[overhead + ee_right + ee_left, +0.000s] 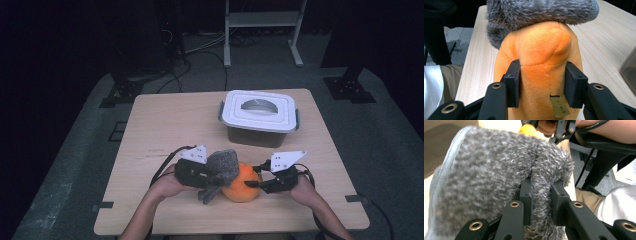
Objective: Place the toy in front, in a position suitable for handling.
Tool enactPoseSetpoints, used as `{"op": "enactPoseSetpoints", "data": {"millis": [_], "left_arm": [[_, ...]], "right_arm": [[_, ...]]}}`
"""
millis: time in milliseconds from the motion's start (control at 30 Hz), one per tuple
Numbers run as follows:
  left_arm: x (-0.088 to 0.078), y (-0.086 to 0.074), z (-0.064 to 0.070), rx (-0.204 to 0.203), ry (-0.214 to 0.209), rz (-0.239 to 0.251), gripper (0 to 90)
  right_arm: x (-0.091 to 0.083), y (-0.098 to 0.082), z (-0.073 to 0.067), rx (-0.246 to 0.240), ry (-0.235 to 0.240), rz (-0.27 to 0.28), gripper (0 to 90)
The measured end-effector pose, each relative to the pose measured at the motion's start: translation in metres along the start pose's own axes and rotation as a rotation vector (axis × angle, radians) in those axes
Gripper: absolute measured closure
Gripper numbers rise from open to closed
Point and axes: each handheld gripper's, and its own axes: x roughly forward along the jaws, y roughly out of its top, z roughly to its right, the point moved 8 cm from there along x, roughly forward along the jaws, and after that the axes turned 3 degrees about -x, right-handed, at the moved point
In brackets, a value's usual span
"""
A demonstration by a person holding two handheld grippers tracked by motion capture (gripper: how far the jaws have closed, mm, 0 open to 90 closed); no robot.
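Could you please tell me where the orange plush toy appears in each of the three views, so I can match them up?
High view: the orange plush toy sits low and centre on the table, between the two grippers.
Left gripper view: a small orange patch at the top edge, above the grey fuzzy cloth.
Right gripper view: centre, clamped by the right gripper.
Shared landmark: the grey fuzzy cloth draped over the toy's top.
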Motion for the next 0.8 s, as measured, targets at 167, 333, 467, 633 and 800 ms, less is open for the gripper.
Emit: {"op": "enactPoseSetpoints", "data": {"millis": [167,333,467,633,800], "left_arm": [[-0.004,0.006,0.000,-0.014,-0.012,0.043,74.7],[-0.006,0.031,0.005,-0.008,-0.036,0.113,74.7],[0.001,0.045,0.006,0.013,-0.031,0.091,74.6],[0.011,0.035,0.002,-0.003,-0.013,0.025,74.6],[0.001,0.023,-0.004,-0.026,0.020,0.002,74.4]], "right_arm": [[0.000,0.000,0.001,0.003,-0.003,0.003,53.7],[0.002,0.002,-0.007,-0.033,0.008,-0.002,53.6],[0.008,0.006,-0.019,-0.106,0.018,-0.026,53.2],[0.005,0.004,-0.018,-0.123,0.015,-0.030,53.5],[0.004,0.003,-0.017,-0.129,0.021,-0.029,54.2]]}}
